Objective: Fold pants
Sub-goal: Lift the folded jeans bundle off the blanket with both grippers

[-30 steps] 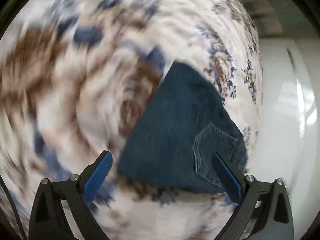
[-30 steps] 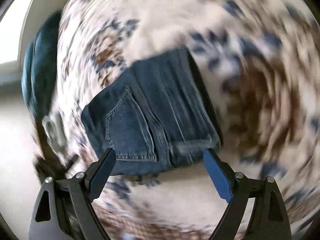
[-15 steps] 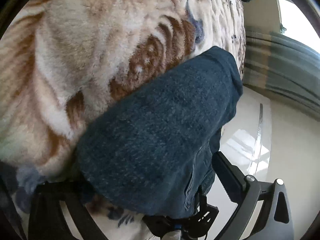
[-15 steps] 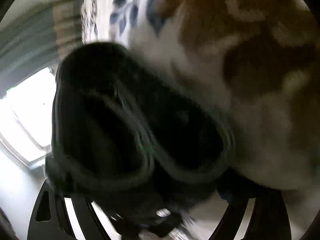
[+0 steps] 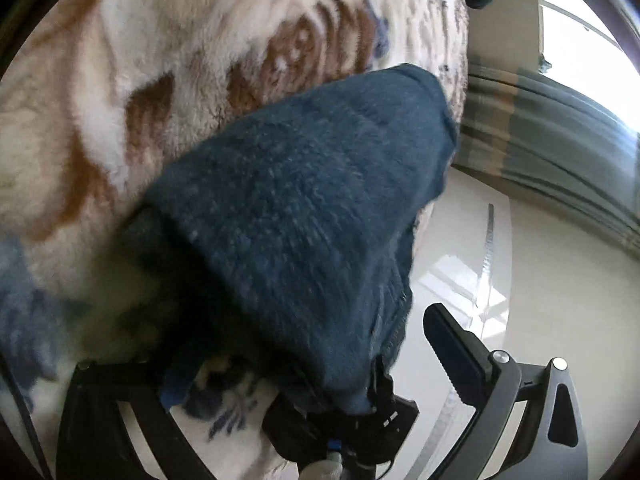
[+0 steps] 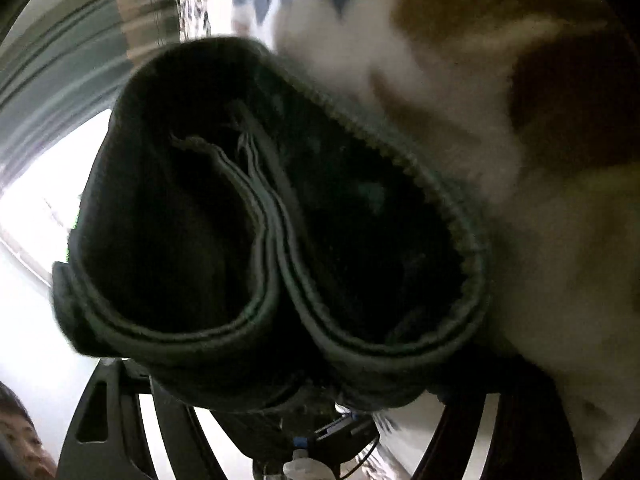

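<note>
Two sets of jaws spread around folded jeans (image 5: 304, 216), right closing, plush floral blanket (image 5: 200, 60), pale floor (image 5: 560, 280), striped curtain (image 5: 560, 140).

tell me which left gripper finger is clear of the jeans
The finger at the picture's right, bare over the floor; the other is hidden under the folded jeans.

We see our left claw (image 5: 280, 364) made of black frames with slot-shaped holes. Its one finger (image 5: 452, 344) in view has a dark blue pad with little ridges, and shiny silver screws sit on the joints. Our right claw (image 6: 304, 392) has the same black frame, mostly in shadow.
</note>
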{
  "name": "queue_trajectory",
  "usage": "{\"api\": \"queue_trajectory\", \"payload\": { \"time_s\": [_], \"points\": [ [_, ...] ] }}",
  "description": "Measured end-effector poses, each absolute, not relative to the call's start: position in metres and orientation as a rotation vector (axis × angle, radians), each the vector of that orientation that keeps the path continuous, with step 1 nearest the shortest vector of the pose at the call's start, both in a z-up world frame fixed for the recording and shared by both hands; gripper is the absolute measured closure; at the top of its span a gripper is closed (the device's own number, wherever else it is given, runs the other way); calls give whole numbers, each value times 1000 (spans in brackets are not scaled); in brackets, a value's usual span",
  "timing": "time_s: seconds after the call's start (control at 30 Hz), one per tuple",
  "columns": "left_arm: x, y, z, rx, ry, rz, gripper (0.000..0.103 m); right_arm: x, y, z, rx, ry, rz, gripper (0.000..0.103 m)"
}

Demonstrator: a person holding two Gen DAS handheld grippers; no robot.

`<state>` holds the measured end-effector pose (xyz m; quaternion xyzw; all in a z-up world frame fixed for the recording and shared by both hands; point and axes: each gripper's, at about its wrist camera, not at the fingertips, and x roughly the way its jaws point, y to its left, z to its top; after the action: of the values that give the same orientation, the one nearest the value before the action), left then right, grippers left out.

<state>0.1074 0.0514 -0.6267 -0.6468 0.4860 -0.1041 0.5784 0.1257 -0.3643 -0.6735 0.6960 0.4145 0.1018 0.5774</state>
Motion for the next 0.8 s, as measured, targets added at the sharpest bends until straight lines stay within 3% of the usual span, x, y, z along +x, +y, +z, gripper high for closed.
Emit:
{"api": "queue_trajectory", "payload": {
  "time_s": [0.3,0.47,0.67,0.7,0.77,0.8],
  "points": [
    [139,44,-603,-1518,1056,-265,0,161,-366,-674,1720,898,251,17],
    [156,36,-628,-1432,1134,-286,0,171,-356,-682,1700,918,228,18],
    [166,40,-613,-1465,1108,-261,0,192,-365,-681,1764,892,159,17],
    [167,40,-609,-1444,1114,-246,3,194,-366,-679,1770,884,144,17],
    [167,36,-605,-1349,1202,-187,27,199,-370,-675,1766,883,101,20],
    [169,37,-601,-1309,1235,-149,41,199,-371,-673,1758,883,76,27]
  ]
}}
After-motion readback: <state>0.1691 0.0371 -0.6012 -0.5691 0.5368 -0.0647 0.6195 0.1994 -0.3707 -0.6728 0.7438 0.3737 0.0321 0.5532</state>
